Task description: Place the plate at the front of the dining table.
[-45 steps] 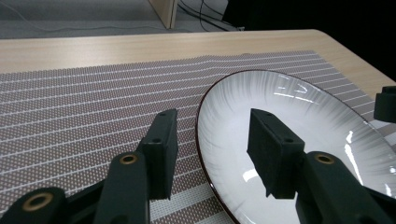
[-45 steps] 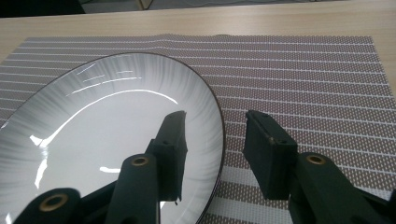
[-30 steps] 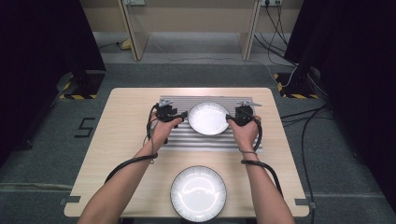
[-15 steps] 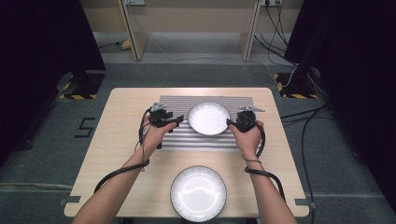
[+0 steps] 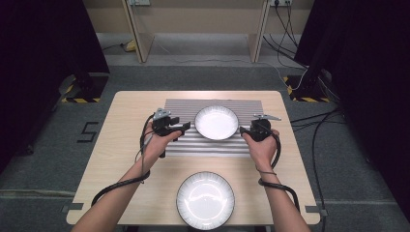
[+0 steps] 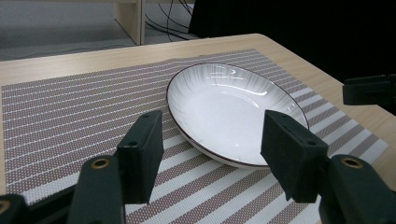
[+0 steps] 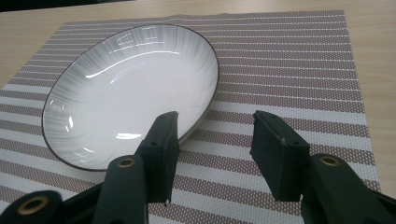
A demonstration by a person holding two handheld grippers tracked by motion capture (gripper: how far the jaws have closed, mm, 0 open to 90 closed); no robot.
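Two white plates sit on my wooden table (image 5: 125,159): one plate (image 5: 216,122) on the striped placemat (image 5: 212,146), a second plate (image 5: 205,200) on bare wood at the near edge. My left gripper (image 5: 181,128) hangs just left of the placemat plate, jaws spread wide and empty, the rim lying just ahead of them in the left gripper view. My right gripper (image 5: 244,131) hangs just right of that plate, jaws likewise apart and clear of the rim.
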